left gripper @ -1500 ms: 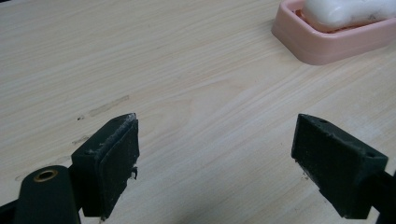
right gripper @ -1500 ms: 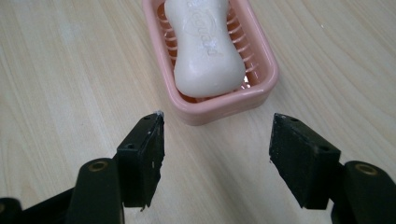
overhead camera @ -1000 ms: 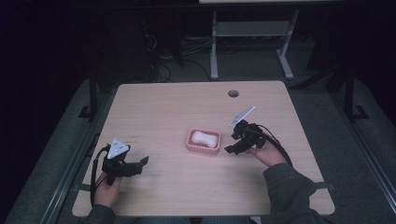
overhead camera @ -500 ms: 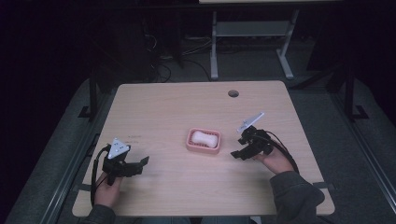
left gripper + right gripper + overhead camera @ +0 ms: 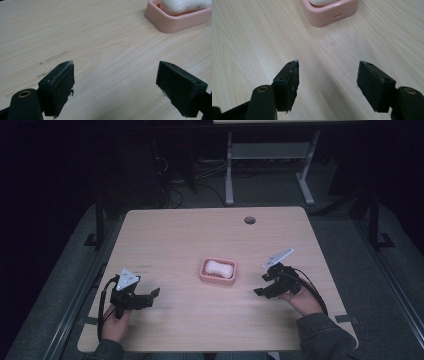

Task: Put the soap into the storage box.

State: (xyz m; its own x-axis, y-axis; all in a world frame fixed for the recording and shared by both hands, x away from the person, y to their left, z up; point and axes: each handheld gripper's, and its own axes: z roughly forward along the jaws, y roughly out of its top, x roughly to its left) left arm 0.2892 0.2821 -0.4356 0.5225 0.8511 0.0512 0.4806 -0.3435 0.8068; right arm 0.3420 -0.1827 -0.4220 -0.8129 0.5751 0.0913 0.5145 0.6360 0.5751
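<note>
Judging from the scene, the work looks finished: the white soap lies in the pink soap dish at desk centre. The left gripper at eight o'clock and the right gripper at four o'clock have jaws apart, empty.

Pink soap dish between two hand-held grippers on table

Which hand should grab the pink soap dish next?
Probably the right gripper: its open jaws point at the pink soap dish from nearer than the left gripper.
</note>
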